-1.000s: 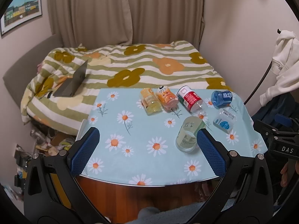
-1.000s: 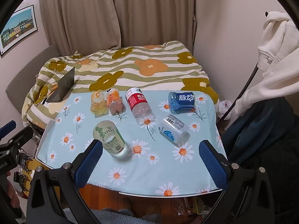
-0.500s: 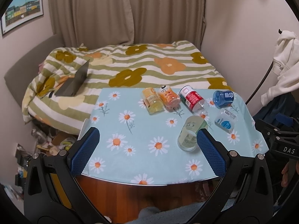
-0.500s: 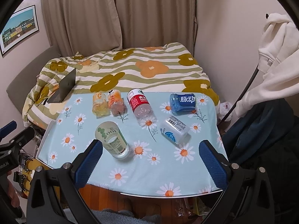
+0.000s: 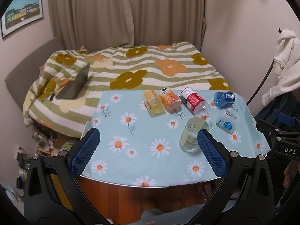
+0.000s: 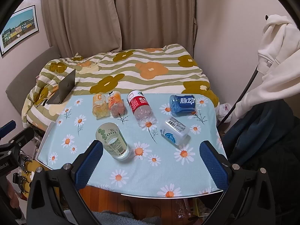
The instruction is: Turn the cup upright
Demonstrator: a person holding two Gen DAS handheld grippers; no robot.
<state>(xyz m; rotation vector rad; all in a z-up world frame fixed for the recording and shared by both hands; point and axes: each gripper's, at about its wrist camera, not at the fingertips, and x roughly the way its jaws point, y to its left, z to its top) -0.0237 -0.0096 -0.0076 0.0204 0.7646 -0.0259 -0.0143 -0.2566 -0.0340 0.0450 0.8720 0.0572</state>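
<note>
Slightly nearer: ribbed, perhaps plastic cup (image 5: 191,135)

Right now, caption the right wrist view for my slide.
Open right tongs hover over six containers lying on a daisy tablecloth, nearest the green-label cup.

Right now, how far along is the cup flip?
Done: nothing yet. All six cut-bottle cups, among them the green-label cup, the red-label cup and the blue cup, lie on their sides on the daisy tablecloth.
In hand: nothing. The left gripper and right gripper hover open and empty near the table's front edge.
Left: approach, grasp, upend.
</note>
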